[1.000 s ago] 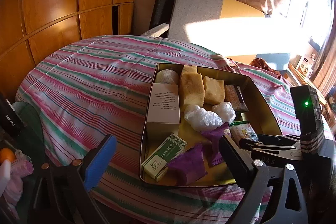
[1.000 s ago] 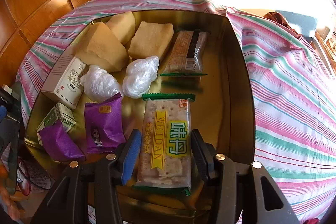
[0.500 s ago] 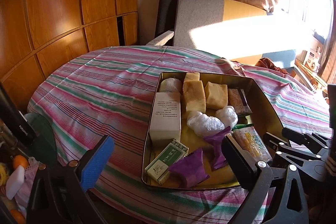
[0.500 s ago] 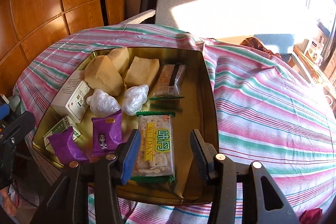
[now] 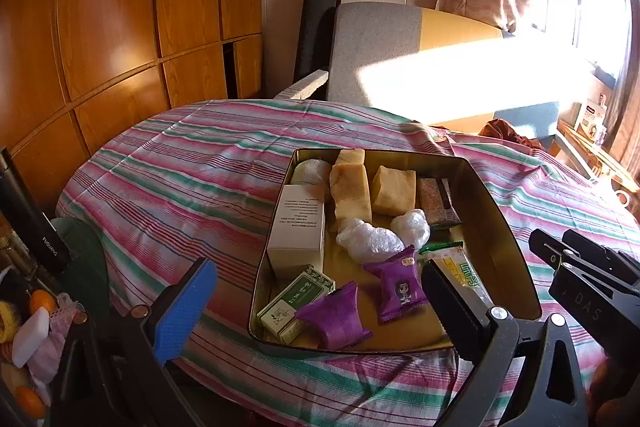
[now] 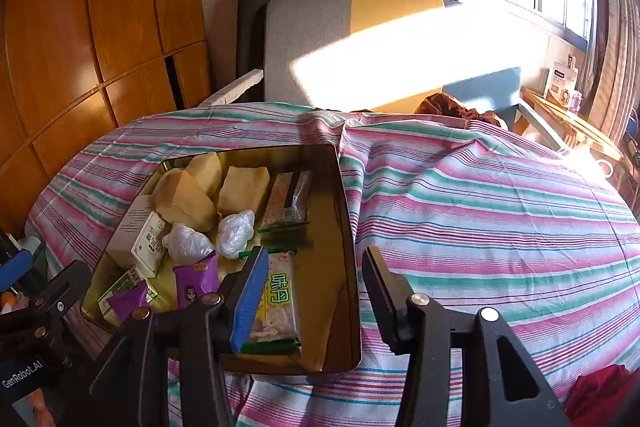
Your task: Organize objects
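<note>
A gold tin (image 5: 492, 207) (image 6: 344, 227) sits on the striped tablecloth and holds several snacks. Among them are a cracker packet (image 6: 278, 299) (image 5: 460, 267) with green ends, two purple packets (image 5: 400, 287), a white box (image 5: 298, 227), yellow cake blocks (image 5: 352, 187) and white wrapped lumps (image 5: 368, 237). My right gripper (image 6: 316, 295) hangs open above the tin's near right corner with nothing between its fingers. The cracker packet lies flat below it, partly behind the blue pad (image 6: 250, 297). My left gripper (image 5: 318, 311) stands open and empty before the tin's near edge.
A grey and yellow armchair (image 5: 380, 47) stands behind the table, with wood panels (image 5: 120, 27) to the left. A dark bottle (image 5: 32, 227) and small clutter with oranges (image 5: 40, 301) sit at the lower left. Red cloth (image 6: 600, 395) lies at the near right edge.
Both grippers have drawn back and upward from the tin. The right one has lifted off the cracker packet, which stays lying in the tin. Neither jaw width has changed.
</note>
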`<act>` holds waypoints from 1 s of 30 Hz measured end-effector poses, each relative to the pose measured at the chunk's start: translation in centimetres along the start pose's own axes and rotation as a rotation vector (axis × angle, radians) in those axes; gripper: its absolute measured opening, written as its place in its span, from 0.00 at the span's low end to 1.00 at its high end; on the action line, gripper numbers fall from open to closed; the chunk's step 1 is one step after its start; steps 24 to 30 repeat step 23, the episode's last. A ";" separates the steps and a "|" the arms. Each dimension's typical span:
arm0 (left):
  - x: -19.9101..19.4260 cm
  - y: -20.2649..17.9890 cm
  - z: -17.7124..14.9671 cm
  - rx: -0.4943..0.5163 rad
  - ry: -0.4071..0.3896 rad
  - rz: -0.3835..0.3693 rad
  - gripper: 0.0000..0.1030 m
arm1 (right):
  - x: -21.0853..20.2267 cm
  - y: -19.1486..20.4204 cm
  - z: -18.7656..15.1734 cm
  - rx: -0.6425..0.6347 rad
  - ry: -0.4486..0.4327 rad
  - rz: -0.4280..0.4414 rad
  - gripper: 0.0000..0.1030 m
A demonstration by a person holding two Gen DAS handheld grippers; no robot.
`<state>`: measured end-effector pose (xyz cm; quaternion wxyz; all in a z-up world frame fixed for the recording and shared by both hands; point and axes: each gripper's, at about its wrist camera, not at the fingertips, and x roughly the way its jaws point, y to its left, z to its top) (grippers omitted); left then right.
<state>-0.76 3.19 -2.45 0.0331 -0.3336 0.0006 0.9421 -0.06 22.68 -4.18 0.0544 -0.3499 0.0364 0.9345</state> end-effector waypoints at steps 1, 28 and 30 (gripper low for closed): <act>-0.1 0.0 0.0 0.002 -0.003 0.004 1.00 | 0.0 0.1 0.0 -0.002 0.000 0.002 0.48; 0.0 0.6 -0.4 -0.011 0.004 -0.005 1.00 | 0.3 1.9 -0.6 -0.057 0.020 0.018 0.48; 0.0 0.6 -0.4 -0.011 0.004 -0.005 1.00 | 0.3 1.9 -0.6 -0.057 0.020 0.018 0.48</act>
